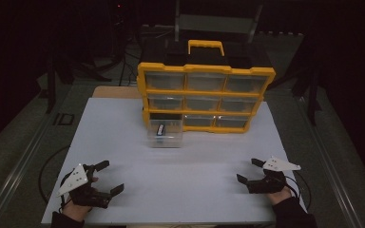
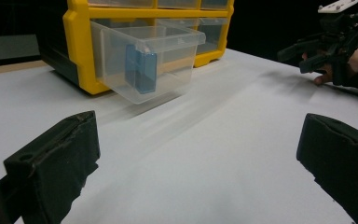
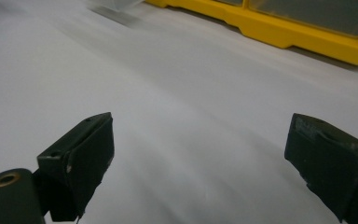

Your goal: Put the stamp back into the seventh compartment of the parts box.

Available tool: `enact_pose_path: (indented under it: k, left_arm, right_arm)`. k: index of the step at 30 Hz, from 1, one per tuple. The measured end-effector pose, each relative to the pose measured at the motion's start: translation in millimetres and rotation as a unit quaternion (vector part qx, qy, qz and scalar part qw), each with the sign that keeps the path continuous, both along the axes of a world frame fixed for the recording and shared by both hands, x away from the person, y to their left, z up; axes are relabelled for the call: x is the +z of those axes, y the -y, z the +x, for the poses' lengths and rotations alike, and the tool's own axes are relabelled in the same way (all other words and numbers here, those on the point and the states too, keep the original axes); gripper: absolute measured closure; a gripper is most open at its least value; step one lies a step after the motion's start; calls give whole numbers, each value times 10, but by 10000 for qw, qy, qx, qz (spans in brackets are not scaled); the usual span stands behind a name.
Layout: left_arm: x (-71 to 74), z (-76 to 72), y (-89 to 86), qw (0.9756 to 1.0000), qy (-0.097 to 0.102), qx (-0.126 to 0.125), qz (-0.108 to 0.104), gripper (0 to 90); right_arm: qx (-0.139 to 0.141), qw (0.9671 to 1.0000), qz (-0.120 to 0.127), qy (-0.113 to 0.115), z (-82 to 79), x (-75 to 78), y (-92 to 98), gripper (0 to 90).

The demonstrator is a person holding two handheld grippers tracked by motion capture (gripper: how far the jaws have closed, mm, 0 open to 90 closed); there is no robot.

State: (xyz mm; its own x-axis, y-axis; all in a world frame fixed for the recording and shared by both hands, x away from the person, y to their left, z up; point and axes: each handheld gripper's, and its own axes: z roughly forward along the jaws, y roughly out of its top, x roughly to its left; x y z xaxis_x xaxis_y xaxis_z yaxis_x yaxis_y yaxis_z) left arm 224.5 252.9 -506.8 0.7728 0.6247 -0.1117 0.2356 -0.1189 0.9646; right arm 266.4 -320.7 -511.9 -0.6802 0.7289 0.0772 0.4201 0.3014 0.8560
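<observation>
A yellow and black drawer organiser [image 1: 204, 97] with a yellow handle stands at the back of the white table [image 1: 123, 142]. Its bottom-left clear drawer [image 1: 164, 136] is pulled out and holds a small blue object [image 2: 141, 69]. The drawer [image 2: 144, 58] and the organiser's yellow frame [image 2: 77, 42] also show in the left gripper view. My left gripper [image 1: 110, 176] rests open at the near left corner with nothing between its jaws. My right gripper [image 1: 248, 170] is open and empty at the near right, and appears far off as the right gripper [image 2: 303, 53] in the left gripper view.
The organiser's other clear drawers [image 1: 204, 83] are pushed in. Its yellow base [image 3: 298, 32] runs across the top of the right gripper view. A wooden board edge [image 1: 114, 91] shows behind the table at left. Dark floor and stands surround the table.
</observation>
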Motion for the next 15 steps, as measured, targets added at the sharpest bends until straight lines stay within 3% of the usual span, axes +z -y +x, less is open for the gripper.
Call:
enact_pose_path:
  k: [15]
  left_arm:
    - [-3, 2, 4, 10000, -11, 8, 15, 0]
  right_arm:
    - [33, 10000, -39, 37, 7, 4, -36, 83]
